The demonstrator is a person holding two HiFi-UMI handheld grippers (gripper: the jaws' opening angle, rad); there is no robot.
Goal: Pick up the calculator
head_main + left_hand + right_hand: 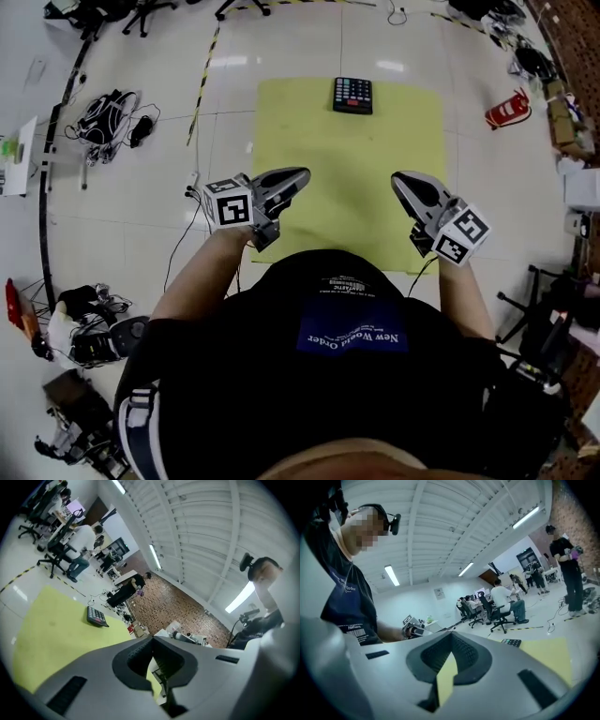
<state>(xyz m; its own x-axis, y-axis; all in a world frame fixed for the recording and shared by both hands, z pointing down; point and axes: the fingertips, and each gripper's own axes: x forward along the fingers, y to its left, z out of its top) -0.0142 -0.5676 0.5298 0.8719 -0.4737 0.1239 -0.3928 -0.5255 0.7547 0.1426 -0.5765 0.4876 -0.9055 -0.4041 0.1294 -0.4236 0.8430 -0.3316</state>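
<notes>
Calculator point(352, 95): dark, with rows of keys, lying flat at the far edge of the yellow mat point(347, 178), about midway between its left and right sides.
Yellow mat: spread on the pale floor point(141, 216); its near edge reaches the person's point(328, 375) body.
Left gripper point(302, 174): held over the mat's near left part, well apart from the calculator. Its jaws are closed tip to tip and hold nothing.
Right gripper point(397, 178): over the mat's near right part, also well short of the calculator. Its jaws meet at the tips and are empty; only the mat's yellow shows through the slit behind them.
Marker cubes: one on each gripper — left point(230, 203), right point(462, 234) — at the end nearer the person.
Floor at left: a black bag point(105, 117) with loose cables.
Floor at far right: a red object point(507, 111).
</notes>
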